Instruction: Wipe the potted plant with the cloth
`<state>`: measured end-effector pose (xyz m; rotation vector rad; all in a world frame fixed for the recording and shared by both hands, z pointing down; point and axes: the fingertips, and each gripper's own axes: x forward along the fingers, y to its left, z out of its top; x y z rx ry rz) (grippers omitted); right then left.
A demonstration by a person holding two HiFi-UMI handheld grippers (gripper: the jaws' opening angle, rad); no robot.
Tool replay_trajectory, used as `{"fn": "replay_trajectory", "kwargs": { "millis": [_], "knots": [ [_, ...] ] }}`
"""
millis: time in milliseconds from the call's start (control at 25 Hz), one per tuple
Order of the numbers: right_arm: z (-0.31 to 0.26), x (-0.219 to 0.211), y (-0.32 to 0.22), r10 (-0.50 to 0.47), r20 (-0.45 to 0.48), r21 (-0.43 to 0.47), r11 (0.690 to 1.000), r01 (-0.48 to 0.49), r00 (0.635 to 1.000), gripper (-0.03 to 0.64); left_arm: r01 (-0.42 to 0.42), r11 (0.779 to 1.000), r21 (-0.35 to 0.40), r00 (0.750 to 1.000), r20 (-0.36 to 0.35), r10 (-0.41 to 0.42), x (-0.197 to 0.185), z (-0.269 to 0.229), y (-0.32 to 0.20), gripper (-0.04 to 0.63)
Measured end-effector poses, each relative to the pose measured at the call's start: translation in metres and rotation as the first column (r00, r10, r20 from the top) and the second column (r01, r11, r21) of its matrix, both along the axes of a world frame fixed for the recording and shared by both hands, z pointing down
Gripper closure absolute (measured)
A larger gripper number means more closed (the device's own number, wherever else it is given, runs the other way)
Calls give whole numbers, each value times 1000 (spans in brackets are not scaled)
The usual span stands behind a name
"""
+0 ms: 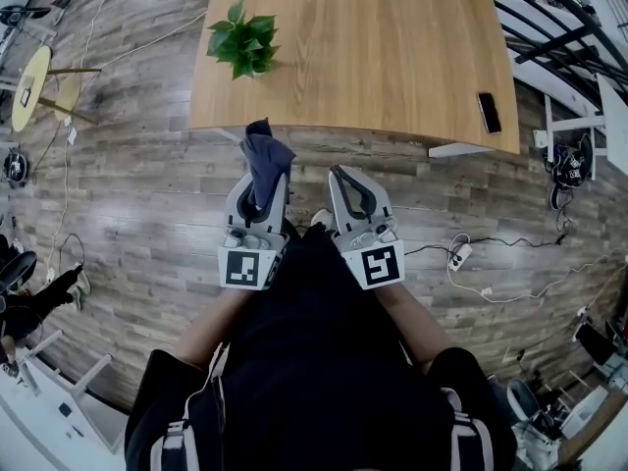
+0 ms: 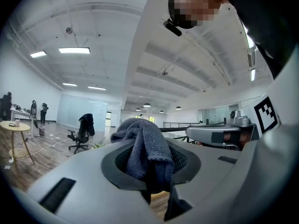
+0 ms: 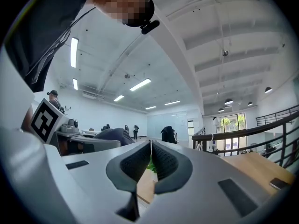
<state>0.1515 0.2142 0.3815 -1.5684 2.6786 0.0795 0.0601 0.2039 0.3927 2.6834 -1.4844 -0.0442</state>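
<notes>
The plant (image 1: 242, 39) hides its own pot — leaves only.

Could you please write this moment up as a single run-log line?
left gripper: jaws shut on cloth | right gripper: jaws shut, empty | potted plant: on table, apart from both grippers

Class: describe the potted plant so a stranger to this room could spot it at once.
Find the big wooden table. The potted plant stands near its left edge, towards the person's side. It alone is green and leafy; the phone at the opposite edge is flat and dark.
</notes>
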Motion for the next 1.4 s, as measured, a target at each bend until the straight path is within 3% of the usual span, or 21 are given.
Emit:
{"fn": "replay_trajectory", "kwargs": {
  "millis": [360,640,880,1160,1280,1400],
  "knots": [
    [-21,0,-12,6,-10,94,996,-5,1000,597,95,995,-4,995,22,-95,-25,5,-19,482],
    [-13,-4,-44,10,-8,44,999,-9,1000,597,108,994,-36,994,7,-108,-38,16,-51,482],
    [7,-23,-82,-9,-12,-23,1000,9,1000,597,158,985,-68,987,-3,-159,-76,27,-94,482],
    [14,-64,-151,-58,-29,-35,998,57,998,597,149,980,-133,989,30,-147,-114,52,-145,482],
    [16,-71,-178,-52,-67,-33,998,50,996,597,150,975,-161,988,4,-151,-126,52,-165,482],
    [26,-69,-200,-29,-74,-73,997,24,997,597,107,978,-179,994,29,-104,-134,71,-181,482]
  ]
}}
